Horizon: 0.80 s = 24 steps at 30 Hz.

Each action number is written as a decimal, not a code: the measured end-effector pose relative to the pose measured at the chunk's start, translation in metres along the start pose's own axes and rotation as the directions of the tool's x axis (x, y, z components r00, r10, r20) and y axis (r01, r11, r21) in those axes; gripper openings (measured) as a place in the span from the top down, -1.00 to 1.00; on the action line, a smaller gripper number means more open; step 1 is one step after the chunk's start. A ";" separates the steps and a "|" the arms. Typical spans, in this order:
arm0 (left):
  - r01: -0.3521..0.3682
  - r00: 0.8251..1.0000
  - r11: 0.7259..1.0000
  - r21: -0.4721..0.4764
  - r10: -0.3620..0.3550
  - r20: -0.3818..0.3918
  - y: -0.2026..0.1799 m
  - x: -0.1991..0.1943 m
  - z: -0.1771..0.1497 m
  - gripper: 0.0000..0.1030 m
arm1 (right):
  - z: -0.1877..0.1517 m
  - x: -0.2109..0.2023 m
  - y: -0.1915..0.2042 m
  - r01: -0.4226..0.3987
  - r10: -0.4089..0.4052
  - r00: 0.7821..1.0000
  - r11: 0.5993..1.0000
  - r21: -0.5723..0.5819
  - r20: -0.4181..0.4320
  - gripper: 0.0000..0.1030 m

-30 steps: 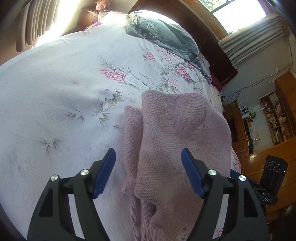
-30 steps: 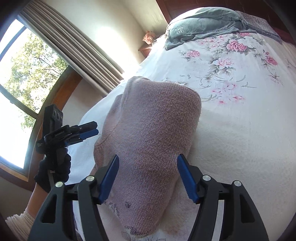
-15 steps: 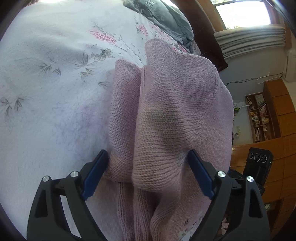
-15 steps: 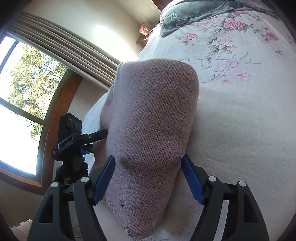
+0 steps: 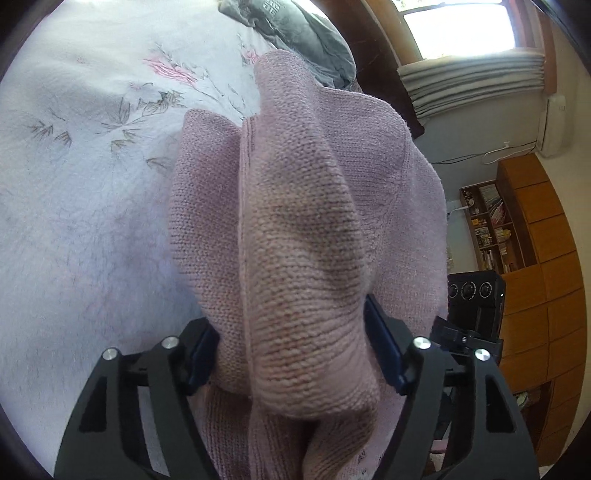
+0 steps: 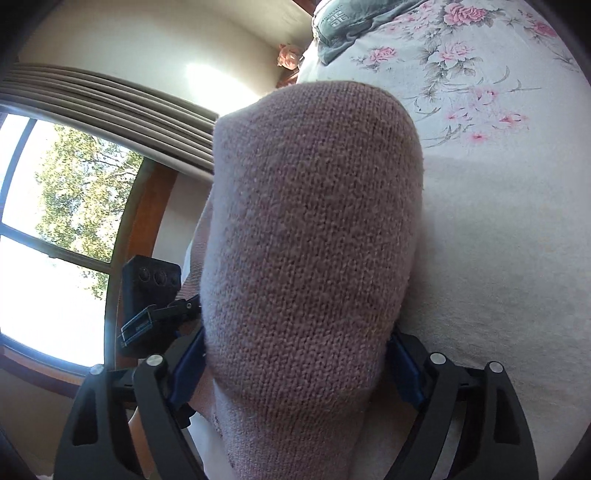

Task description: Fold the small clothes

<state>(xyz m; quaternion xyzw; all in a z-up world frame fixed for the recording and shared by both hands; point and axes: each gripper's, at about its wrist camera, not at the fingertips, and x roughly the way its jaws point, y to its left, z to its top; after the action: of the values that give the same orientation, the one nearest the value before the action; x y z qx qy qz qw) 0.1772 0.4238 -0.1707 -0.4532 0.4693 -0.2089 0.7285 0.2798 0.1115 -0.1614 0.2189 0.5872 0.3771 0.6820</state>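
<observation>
Over the bedspread (image 5: 92, 221), both grippers' fingers (image 5: 201, 347) (image 6: 404, 363) stand wide around bunched pink sweater (image 5: 303, 258).

Knit garment (image 5: 306, 236) lies on the bedspread (image 5: 85, 206), bunched between the fingers of the left gripper (image 5: 295, 354) and of the right gripper (image 6: 295, 354). Folded blanket (image 5: 295, 33) sits at the far end of the bed. Right gripper is right of the left one.

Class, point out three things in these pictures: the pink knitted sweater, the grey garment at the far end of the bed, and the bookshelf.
pink knitted sweater (image 5: 303, 258): left wrist view, middle fold.
grey garment (image 5: 295, 33): left wrist view, centre of crumpled cloth.
bookshelf (image 5: 491, 225): left wrist view, middle shelves.
</observation>
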 end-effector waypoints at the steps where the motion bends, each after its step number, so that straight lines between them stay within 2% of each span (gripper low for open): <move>1: 0.007 1.000 1.000 0.006 -0.008 0.007 -0.003 0.000 -0.004 0.00 | -0.001 -0.004 0.000 -0.014 0.014 1.000 1.000 0.003 0.003 -0.45; 3: 0.017 1.000 0.999 0.027 -0.017 0.008 -0.012 0.001 -0.008 0.04 | -0.005 -0.014 0.004 -0.019 0.019 1.000 1.000 -0.008 0.008 -0.28; 5: 0.065 0.998 0.997 0.027 -0.066 0.013 -0.023 -0.001 -0.013 0.07 | -0.009 -0.025 0.007 -0.051 0.051 0.999 0.999 -0.004 0.018 -0.23; 7: 0.098 0.995 0.994 0.055 -0.099 0.012 -0.041 -0.004 -0.020 0.08 | -0.013 -0.044 0.010 -0.089 0.089 0.995 0.996 0.000 0.036 -0.22; 11: 0.157 0.988 0.981 0.114 -0.156 -0.019 -0.089 0.003 -0.043 0.08 | -0.027 -0.099 0.013 -0.114 0.116 0.991 0.993 -0.030 0.072 -0.22; 15: 0.206 0.978 0.963 0.171 -0.200 -0.052 -0.140 0.024 -0.075 0.08 | -0.054 -0.162 0.010 -0.098 0.104 0.989 0.993 -0.061 0.104 -0.22; 21: 0.227 0.970 0.951 0.212 -0.202 -0.134 -0.191 0.082 -0.128 0.08 | -0.100 -0.238 -0.017 -0.048 0.053 0.989 0.998 -0.039 0.140 -0.22; 24: 0.190 0.976 0.955 0.229 -0.157 -0.152 -0.200 0.108 -0.143 0.07 | -0.117 -0.254 -0.040 -0.026 0.026 0.989 1.000 -0.008 0.145 -0.22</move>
<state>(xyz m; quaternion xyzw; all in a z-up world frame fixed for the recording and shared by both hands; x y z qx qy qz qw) 0.1269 0.1786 -0.0743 -0.3856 0.4460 -0.3575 0.7243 0.1704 -0.1262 -0.0551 0.2514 0.5319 0.3707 0.7187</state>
